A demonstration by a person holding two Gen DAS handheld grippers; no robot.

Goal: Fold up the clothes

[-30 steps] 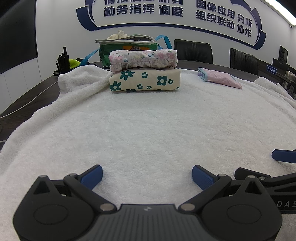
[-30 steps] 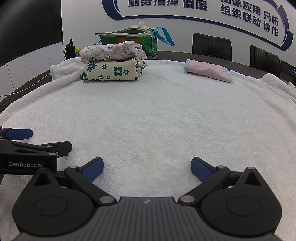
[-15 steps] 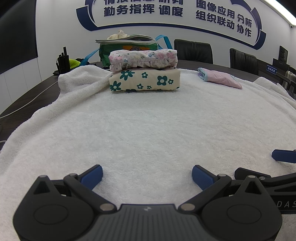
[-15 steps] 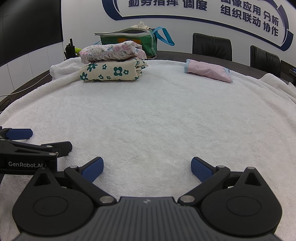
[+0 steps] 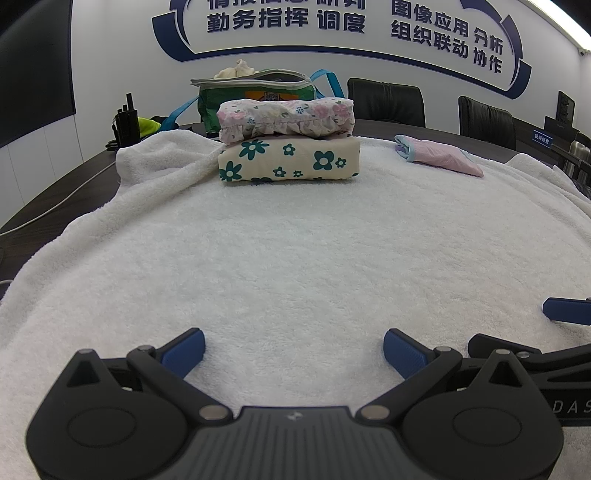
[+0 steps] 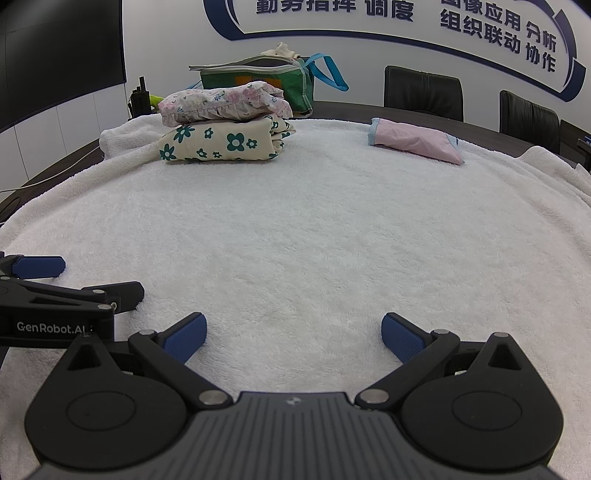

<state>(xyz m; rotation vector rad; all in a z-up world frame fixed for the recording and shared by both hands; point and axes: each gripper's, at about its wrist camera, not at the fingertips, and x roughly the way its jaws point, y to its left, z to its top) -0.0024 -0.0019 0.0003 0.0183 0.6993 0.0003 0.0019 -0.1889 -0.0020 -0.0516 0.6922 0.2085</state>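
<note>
Wall sign: blue Chinese characters, "勤务指挥 调度", "图像应用 分析", "组织联动 协作"; top row cut off.
Left gripper body: "GenRobot.AI".
Right gripper body: "DAS", rest out of frame.

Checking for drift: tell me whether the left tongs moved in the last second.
No. In the left wrist view, the left tongs frame the folded floral stack and wall lettering exactly as before.

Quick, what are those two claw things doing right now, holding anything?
Left gripper: open, holding nothing, over the white towel.
Right gripper: open, holding nothing.
</note>
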